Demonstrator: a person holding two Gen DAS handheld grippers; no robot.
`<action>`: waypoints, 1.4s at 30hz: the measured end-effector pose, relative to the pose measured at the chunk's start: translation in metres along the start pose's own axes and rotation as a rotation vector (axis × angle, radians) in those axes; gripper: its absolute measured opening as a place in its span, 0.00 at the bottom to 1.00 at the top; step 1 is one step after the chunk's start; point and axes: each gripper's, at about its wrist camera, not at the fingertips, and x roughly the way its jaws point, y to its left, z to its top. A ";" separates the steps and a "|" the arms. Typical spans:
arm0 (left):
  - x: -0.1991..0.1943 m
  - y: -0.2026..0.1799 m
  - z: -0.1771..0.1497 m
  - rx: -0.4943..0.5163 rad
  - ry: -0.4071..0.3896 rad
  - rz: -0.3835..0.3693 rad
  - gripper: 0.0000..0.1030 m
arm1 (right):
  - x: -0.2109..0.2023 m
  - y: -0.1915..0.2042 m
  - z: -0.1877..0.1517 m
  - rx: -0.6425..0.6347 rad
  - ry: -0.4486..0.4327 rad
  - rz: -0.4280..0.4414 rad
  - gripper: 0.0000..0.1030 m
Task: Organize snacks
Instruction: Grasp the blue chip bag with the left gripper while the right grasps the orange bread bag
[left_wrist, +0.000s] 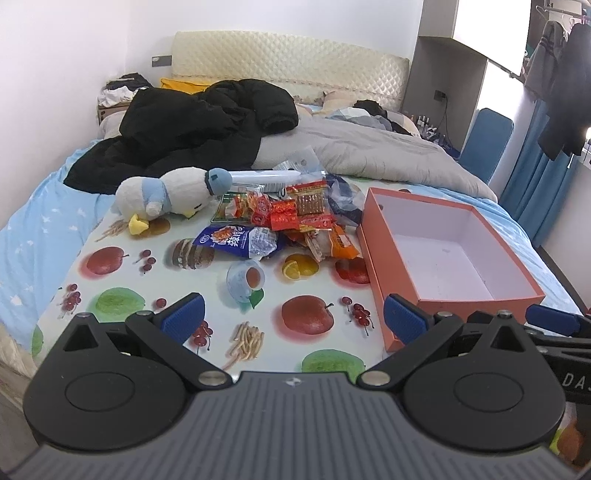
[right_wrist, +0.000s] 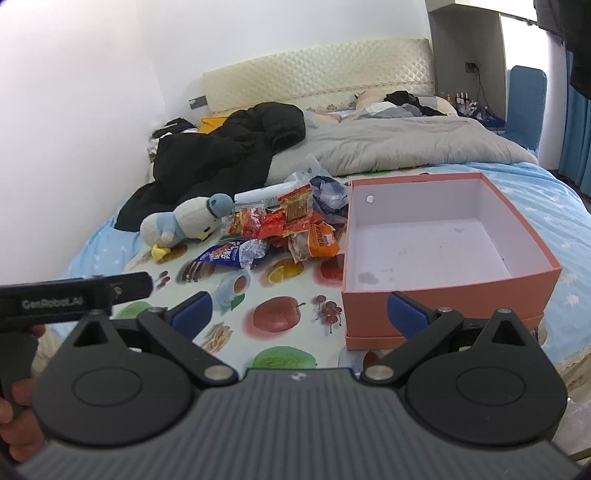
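Note:
A heap of snack packets (left_wrist: 291, 218) (right_wrist: 284, 225) lies on the fruit-print cloth (left_wrist: 207, 280) (right_wrist: 280, 284), with a blue-and-white bag (left_wrist: 240, 240) (right_wrist: 231, 253) at its front. An orange box (left_wrist: 443, 258) (right_wrist: 443, 243) with a white, empty inside stands to the right of the heap. My left gripper (left_wrist: 293, 319) is open near the cloth's front edge, its right finger by the box's near corner. My right gripper (right_wrist: 299, 314) is open too, nothing between its fingers, just in front of the box's near wall.
A plush duck (left_wrist: 170, 195) (right_wrist: 188, 221) lies left of the snacks. Behind are a black coat (left_wrist: 184, 129) (right_wrist: 221, 147) and a grey duvet (left_wrist: 369, 147) (right_wrist: 399, 144). A blue chair (left_wrist: 487, 140) stands at the right. A hand (right_wrist: 18, 424) holds the left gripper's body.

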 end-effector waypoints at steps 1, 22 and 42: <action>0.001 0.001 0.000 -0.001 0.001 -0.001 1.00 | 0.000 0.000 -0.001 0.002 -0.004 0.008 1.00; 0.072 0.033 -0.001 -0.047 0.058 0.007 1.00 | 0.050 0.008 -0.020 -0.071 0.040 0.077 0.95; 0.194 0.115 0.003 -0.291 0.143 -0.057 0.92 | 0.154 0.051 -0.010 -0.246 0.026 0.069 0.62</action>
